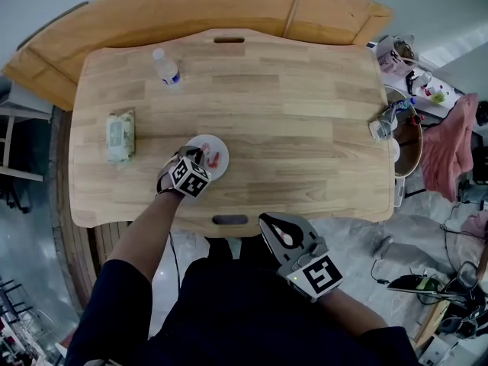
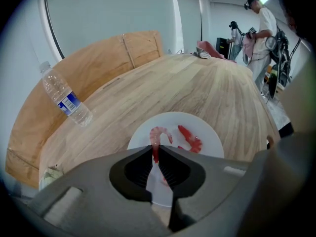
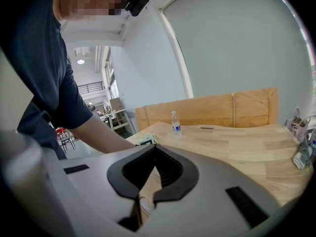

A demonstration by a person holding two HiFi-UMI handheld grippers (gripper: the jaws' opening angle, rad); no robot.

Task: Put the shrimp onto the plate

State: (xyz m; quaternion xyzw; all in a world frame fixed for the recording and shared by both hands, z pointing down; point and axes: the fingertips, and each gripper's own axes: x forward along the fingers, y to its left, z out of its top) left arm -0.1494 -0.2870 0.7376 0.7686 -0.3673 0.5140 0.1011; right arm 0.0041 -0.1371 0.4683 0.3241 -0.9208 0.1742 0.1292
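Note:
A small white plate (image 1: pixel 216 145) sits near the front of the wooden table (image 1: pixel 290 105). A red shrimp (image 2: pixel 190 138) lies flat on the plate (image 2: pixel 210 132). My left gripper (image 1: pixel 200 157) hovers over the plate's near side, shut on the tail of a pale pink curled shrimp (image 2: pixel 159 134). That shrimp's body curves out past the left gripper (image 2: pixel 155 150) above the plate. My right gripper (image 1: pixel 269 222) hangs off the table's front edge. The right gripper (image 3: pixel 154 157) is shut with nothing held.
A water bottle (image 1: pixel 165 67) stands at the far left of the table and a wipes pack (image 1: pixel 120 136) lies at the left edge. Small items (image 1: pixel 385 120) rest at the right edge. A curved wooden bench (image 1: pixel 191 6) runs behind the table. A person (image 2: pixel 259 28) stands far off.

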